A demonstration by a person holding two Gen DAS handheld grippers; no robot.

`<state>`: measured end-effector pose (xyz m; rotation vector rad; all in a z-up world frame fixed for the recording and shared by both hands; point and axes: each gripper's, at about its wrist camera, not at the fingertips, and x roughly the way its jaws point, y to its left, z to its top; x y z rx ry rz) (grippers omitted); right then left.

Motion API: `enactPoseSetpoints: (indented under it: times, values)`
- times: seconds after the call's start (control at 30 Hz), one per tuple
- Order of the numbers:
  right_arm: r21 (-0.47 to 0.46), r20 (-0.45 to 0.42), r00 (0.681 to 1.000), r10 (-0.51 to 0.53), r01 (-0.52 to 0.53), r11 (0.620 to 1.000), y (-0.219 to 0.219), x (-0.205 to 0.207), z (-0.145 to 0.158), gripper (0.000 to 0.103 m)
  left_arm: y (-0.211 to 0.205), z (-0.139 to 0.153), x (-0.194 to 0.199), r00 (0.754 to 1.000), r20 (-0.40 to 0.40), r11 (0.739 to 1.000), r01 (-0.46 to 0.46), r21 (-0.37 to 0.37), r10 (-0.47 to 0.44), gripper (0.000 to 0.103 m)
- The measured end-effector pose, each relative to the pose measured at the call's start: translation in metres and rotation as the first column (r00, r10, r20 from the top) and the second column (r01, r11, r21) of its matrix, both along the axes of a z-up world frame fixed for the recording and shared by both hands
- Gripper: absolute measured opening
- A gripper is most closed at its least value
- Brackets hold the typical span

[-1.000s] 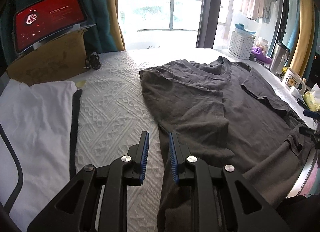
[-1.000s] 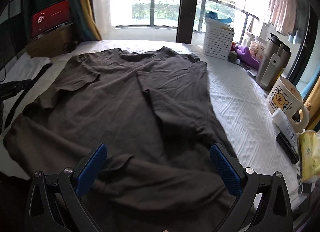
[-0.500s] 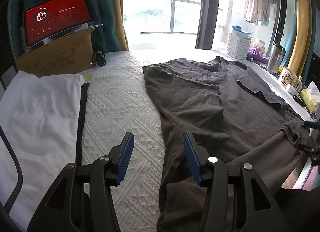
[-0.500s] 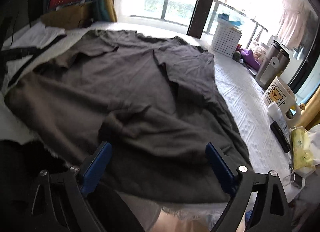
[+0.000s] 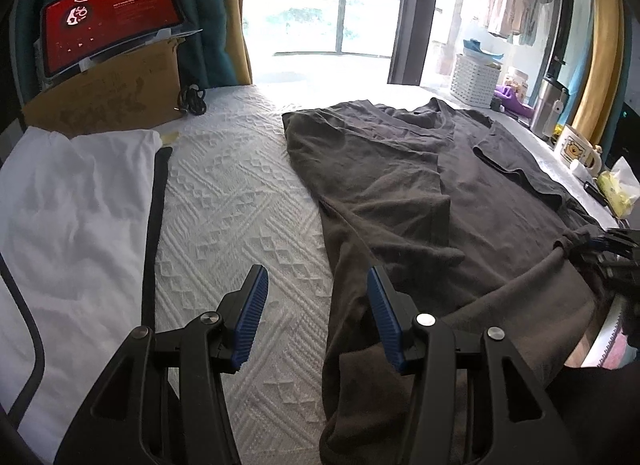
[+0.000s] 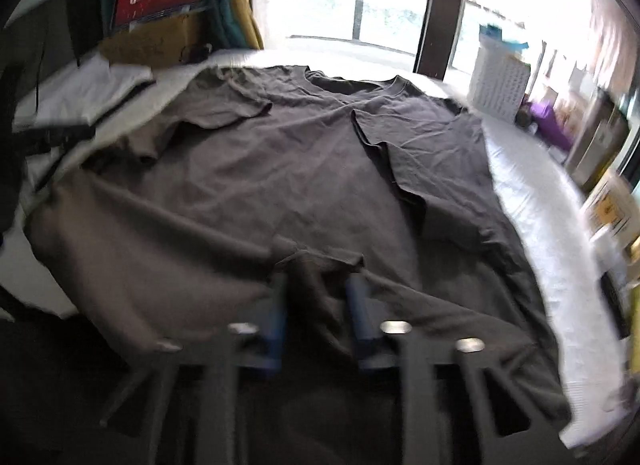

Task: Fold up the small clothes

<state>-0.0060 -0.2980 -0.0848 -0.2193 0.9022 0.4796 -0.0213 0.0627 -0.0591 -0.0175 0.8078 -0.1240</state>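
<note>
A dark grey T-shirt (image 5: 420,185) lies spread on the white quilted bed (image 5: 240,201), sleeves folded inward; it also fills the right wrist view (image 6: 280,169). My left gripper (image 5: 316,297) is open and empty above the shirt's left edge near the hem. My right gripper (image 6: 318,297) has closed on a bunched fold of the shirt's hem, with cloth between the blue pads. The right gripper also shows at the right edge of the left wrist view (image 5: 600,245), holding the hem. The right view is blurred.
A white garment with black trim (image 5: 72,217) lies at the left. A cardboard box (image 5: 108,101) with a red-screen tablet (image 5: 108,37) stands at the back left. A white basket (image 5: 476,79), steel flask (image 5: 550,107), mug (image 5: 576,149) and tissues (image 5: 618,189) line the right side.
My left gripper has opened from nearly shut and pulled back a little. My right gripper, wide open before, has dropped to the hem and closed on a fold of the shirt.
</note>
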Motion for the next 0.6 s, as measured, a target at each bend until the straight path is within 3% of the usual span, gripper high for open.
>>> enactPoseSetpoints:
  times: [0.2, 0.4, 0.6]
  values:
    - [0.176, -0.01, 0.998, -0.059, 0.06, 0.982, -0.024, 0.011, 0.02, 0.006, 0.004, -0.005, -0.018, 0.997, -0.027, 0.997, 0.078, -0.007, -0.078, 0.061]
    - [0.258, 0.107, 0.982, -0.158, 0.126, 0.958, -0.064, 0.004, 0.081, 0.005, 0.003, -0.013, -0.025, 0.994, -0.052, 0.994, 0.094, -0.062, -0.097, 0.061]
    - [0.288, 0.238, 0.947, -0.216, 0.143, 0.947, -0.088, -0.014, 0.134, 0.004, -0.016, -0.009, -0.03, 0.981, -0.048, 0.976, 0.184, -0.115, -0.191, 0.061]
